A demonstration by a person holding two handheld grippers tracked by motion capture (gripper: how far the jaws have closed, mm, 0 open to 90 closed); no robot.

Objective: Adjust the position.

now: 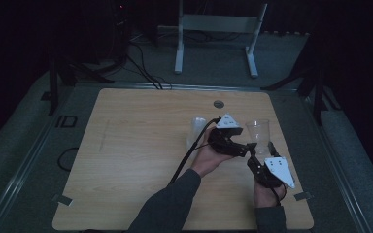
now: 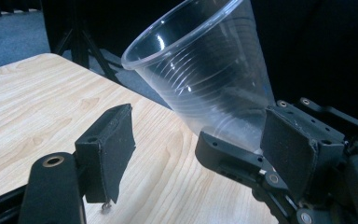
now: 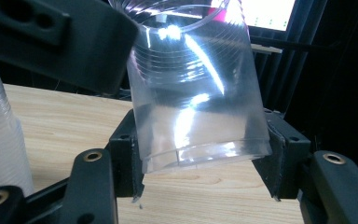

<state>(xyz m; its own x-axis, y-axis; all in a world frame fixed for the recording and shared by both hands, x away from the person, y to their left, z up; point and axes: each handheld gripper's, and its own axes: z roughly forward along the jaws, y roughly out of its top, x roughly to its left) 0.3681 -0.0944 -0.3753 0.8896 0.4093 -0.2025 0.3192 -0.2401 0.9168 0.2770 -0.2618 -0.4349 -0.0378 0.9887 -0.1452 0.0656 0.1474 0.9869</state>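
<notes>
Clear plastic cup (image 1: pixel 258 132) upright, off the desk (image 1: pixel 126 160), over its right half, near the right edge. Clamped low on its wall, just above the base, between the two black pads of the right hand-held gripper (image 1: pixel 259 148); in the right gripper view the cup (image 3: pixel 198 93) stands between the pads (image 3: pixel 127 158), base slightly tilted, wood visible below it. Right hand-held gripper (image 3: pixel 200 161) thus clenched on the cup.

Left hand-held gripper (image 1: pixel 243 145) just left of the cup, its tips beside the cup's lower part and close to the other gripper's jaws. In the left gripper view, the left hand-held gripper (image 2: pixel 203 144) with jaws apart, released: one pad (image 2: pixel 109 149) well clear of the cup (image 2: pixel 200 70), the other pad close by the cup's base, beside a jaw of the right hand-held gripper; no pressing seen on the cup's wall. Cup leaning across that view, mouth toward the upper left.

Stack of clear cups (image 1: pixel 196 128) standing on the desk left of the held cup, behind the left hand; same stack (image 3: pixel 0 140) at the left edge of the right gripper view.
</notes>
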